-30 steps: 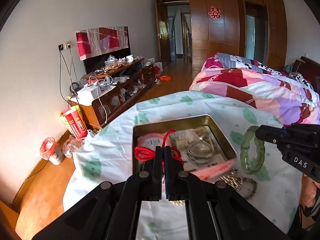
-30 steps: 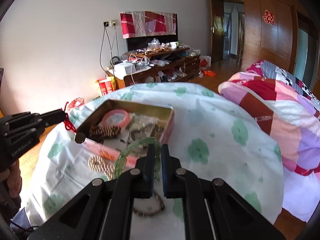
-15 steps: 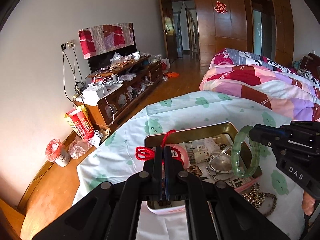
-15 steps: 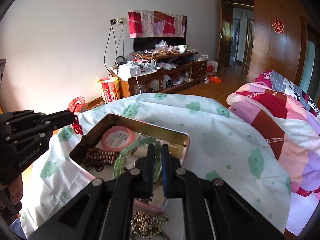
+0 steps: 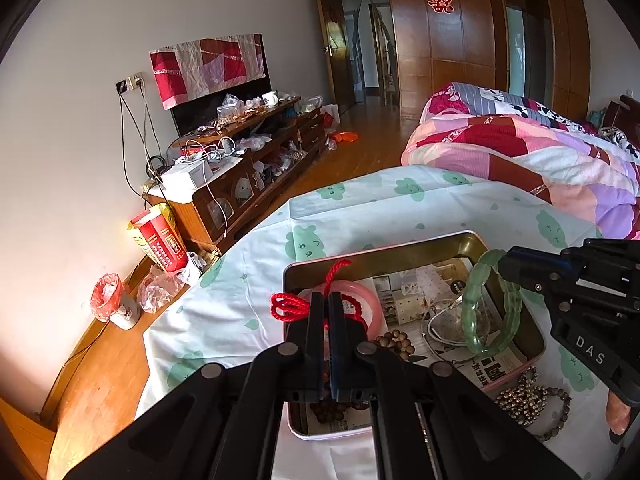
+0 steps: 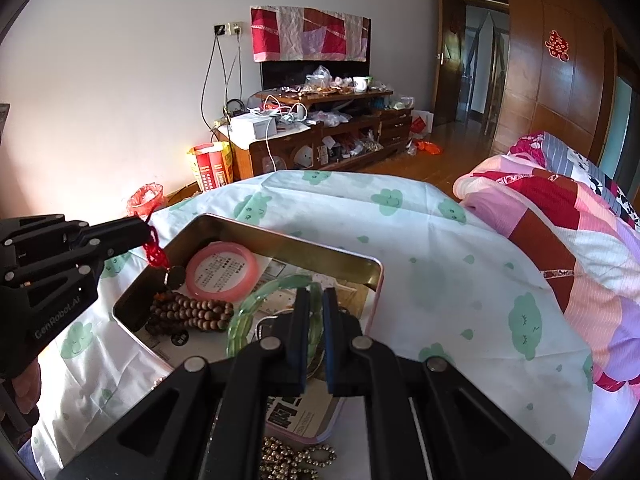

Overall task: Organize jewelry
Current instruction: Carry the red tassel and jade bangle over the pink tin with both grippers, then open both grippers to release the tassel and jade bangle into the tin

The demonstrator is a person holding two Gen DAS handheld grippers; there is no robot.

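Two pieces are in my grip above the open tin [image 6: 280, 236]. My left gripper [image 5: 325, 308] has its jaws pinched on the red cord [image 5: 288, 305], whose dark pendant [image 6: 176, 274] hangs just inside the tin's left wall, beside the pink bangle [image 6: 222, 268]. My right gripper [image 6: 315, 312] has its jaws clamped on the green bangle [image 5: 490, 308], held upright over the tin's right half, close to the gold rim there. Wooden beads [image 6: 192, 312] lie along the tin's near-left wall; the printed paper lining between them and the bangle is open floor. A gold bead chain [image 5: 524, 400] sits on the tabletop [image 6: 440, 280] just outside the tin's near edge. Beyond the tin the cloth is wide and bare up to the quilt [image 6: 560, 216]. Since a second ago, the green bangle has come from outside the tin to over it.
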